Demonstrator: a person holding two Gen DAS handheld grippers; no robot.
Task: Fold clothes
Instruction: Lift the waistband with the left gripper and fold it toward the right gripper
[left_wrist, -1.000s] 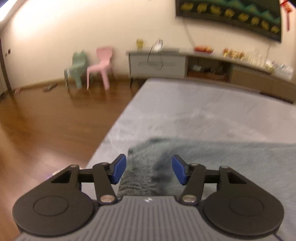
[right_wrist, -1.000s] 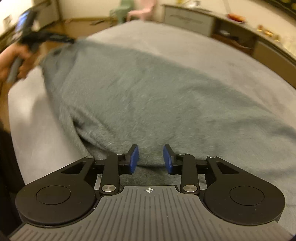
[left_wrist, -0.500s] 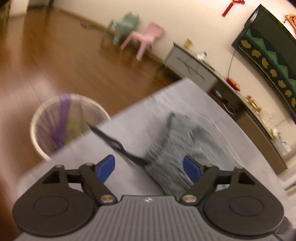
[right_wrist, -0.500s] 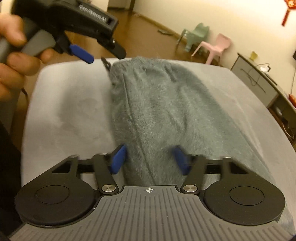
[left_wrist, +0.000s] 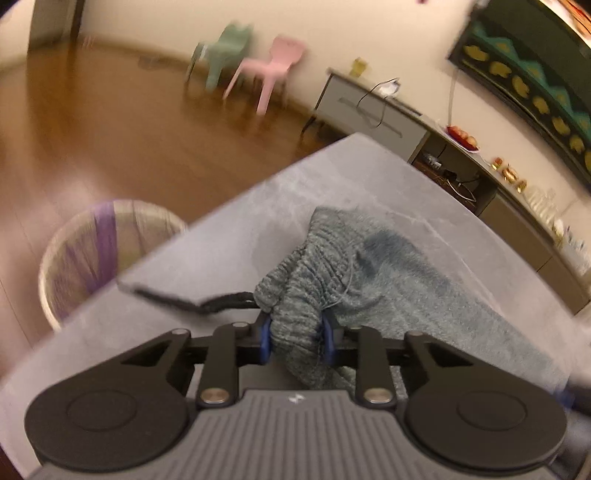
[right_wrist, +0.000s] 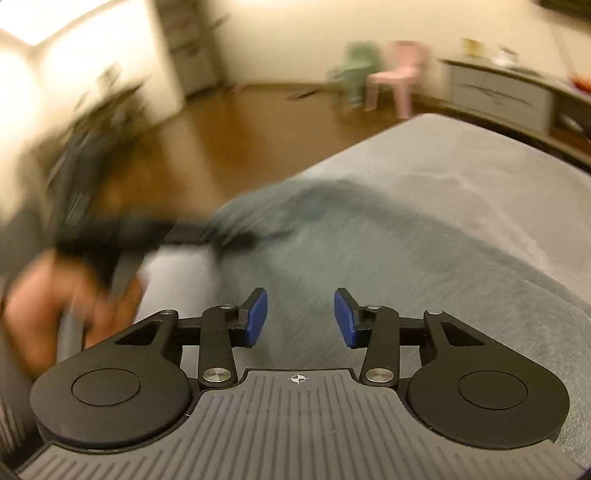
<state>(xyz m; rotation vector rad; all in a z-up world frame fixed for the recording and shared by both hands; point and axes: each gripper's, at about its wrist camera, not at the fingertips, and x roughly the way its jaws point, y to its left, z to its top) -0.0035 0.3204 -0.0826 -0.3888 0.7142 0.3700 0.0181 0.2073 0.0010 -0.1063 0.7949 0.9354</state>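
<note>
A grey fuzzy garment (left_wrist: 373, 266) with a ribbed waistband and a black drawstring (left_wrist: 192, 301) lies on the grey bed (left_wrist: 332, 177). My left gripper (left_wrist: 297, 338) is shut on the ribbed waistband at the near end. In the right wrist view the same garment (right_wrist: 369, 251) stretches across the bed. My right gripper (right_wrist: 299, 319) is open above the garment's fabric, nothing between its blue pads. The left gripper and the hand holding it appear blurred at the left of the right wrist view (right_wrist: 122, 236).
A round laundry basket (left_wrist: 99, 251) with purple cloth stands on the wooden floor by the bed's left corner. Green and pink small chairs (left_wrist: 266, 70) and a low cabinet (left_wrist: 373, 114) stand along the far wall.
My left gripper went from open to shut on the garment's waistband. My right gripper stayed open and swung to face the bed's left side.
</note>
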